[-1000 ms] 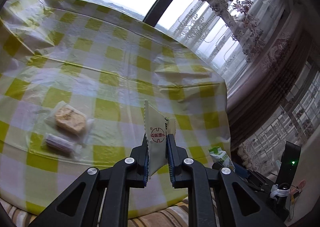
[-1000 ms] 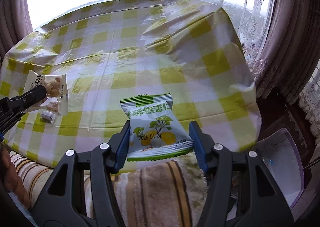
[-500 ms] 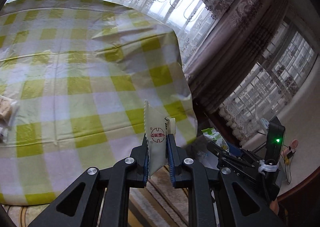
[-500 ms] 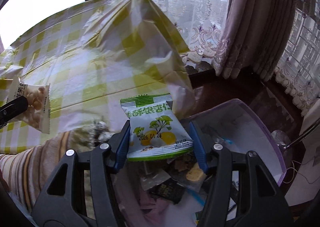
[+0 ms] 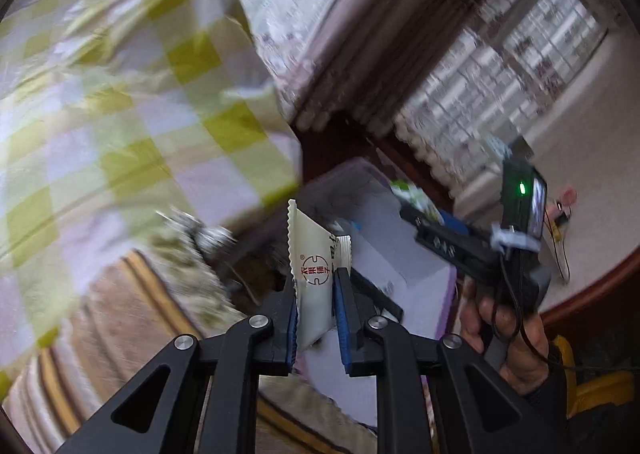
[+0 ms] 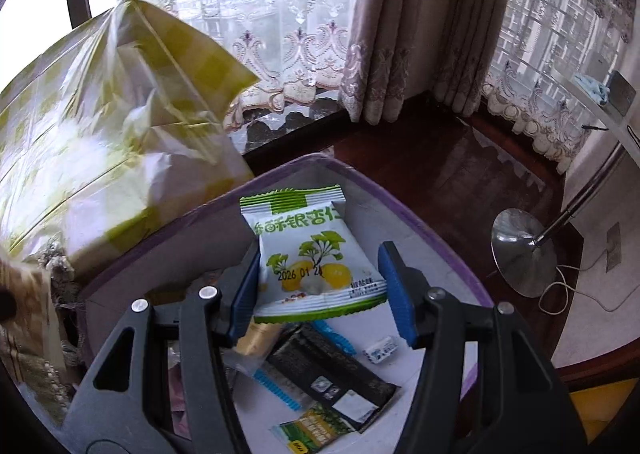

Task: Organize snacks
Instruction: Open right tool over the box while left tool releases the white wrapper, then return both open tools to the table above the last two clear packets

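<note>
My left gripper (image 5: 316, 274) is shut on a white snack packet (image 5: 310, 254) with a red round mark, held edge-on above the rim of a purple-edged storage bin (image 5: 408, 254). My right gripper (image 6: 320, 258) holds a green-and-white ginkgo snack packet (image 6: 312, 254) over the same bin (image 6: 404, 205); the packet touches the left pad and a small gap shows at the right pad. Several snack packets (image 6: 332, 374) lie on the bin's floor. The right gripper also shows in the left wrist view (image 5: 448, 242), held by a hand.
The table with the yellow-checked cloth (image 5: 120, 101) stands left of the bin, also in the right wrist view (image 6: 100, 125). A striped fringed cloth (image 5: 132, 314) hangs below it. Curtains (image 6: 400, 33) and a lamp's metal base (image 6: 524, 250) stand on the dark floor beyond.
Both grippers have swung right from the table to above the bin, each still carrying its packet. The left wrist view is blurred by motion. The right jaws look slightly wider.
</note>
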The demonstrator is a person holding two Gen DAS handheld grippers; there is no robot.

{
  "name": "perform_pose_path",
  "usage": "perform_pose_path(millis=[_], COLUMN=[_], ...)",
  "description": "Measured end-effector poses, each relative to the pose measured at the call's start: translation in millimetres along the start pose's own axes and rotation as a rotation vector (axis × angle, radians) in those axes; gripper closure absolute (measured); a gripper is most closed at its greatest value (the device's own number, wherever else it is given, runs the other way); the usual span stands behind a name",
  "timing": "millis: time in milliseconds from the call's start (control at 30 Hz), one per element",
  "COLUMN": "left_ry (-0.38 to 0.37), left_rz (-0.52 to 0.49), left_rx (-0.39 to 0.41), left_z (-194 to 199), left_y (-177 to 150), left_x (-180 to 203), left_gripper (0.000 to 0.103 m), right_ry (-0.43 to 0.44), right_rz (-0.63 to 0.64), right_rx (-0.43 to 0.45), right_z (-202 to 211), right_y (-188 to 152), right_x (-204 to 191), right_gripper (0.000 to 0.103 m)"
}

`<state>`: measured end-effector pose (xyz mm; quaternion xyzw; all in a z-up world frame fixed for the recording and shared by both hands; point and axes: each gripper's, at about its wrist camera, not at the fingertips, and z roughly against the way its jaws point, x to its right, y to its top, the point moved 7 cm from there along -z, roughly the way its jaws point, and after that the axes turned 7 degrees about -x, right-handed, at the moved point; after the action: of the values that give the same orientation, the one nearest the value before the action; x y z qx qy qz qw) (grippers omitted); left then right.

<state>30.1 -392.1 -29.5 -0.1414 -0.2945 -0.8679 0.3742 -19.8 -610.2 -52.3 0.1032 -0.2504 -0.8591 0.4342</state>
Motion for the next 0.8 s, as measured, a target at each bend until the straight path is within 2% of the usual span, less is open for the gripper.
perform_pose_path(millis=[100,200,267,300,333,400,567,700,800], left_ry=[-0.028,-0.042,-0.034,-0.014,0.001,-0.005,0.065,0.137,0.244], left_rz=[-0.038,-0.113,-0.123,-0.125,-0.126,-0.123,-0.094,-0.104,-0.112], left_rx=[-0.095,-0.166,-0.183,-0.179,-0.168,-0.141,-0.021,0.061,0.087], left_z=[-20.7,-35.3,-39.3,-39.3,-37.9,-33.1,-13.7,6.5,18.6], left_y=[-9.6,-20.2,-23.1,-23.5,-23.6,-22.3,-15.4,-5.5,0.4], left_x=[19.7,40.5,45.8,45.4,45.9,47.0,31.2,16.9,5.4], left_gripper=[0.086,0.082,0.067,0.051,0.041,0.040,0.037,0.035,0.035], right_ry=[-0.004,-0.010,-0.008,-0.007,-0.005,0.001,0.007,0.018,0.035], right_rz=[-0.021,-0.036,-0.039,-0.045,-0.049,-0.051,-0.053,-0.045,-0.029], right_rx=[-0.006,-0.013,-0.019,-0.018,-0.016,-0.011,-0.007,0.001,0.005], right_z=[-2.6,-5.5,-5.7,-4.5,-3.8,-3.4,-0.1,3.5,6.8], right_y=[-1.0,-2.8,-4.0,-4.3,-4.4,-5.3,-5.4,-4.5,-3.0], right_x=[11.7,20.5,24.0,26.1,27.6,30.9,29.5,23.0,15.2], right_gripper=[0.042,0.042,0.041,0.038,0.036,0.031,0.031,0.029,0.029])
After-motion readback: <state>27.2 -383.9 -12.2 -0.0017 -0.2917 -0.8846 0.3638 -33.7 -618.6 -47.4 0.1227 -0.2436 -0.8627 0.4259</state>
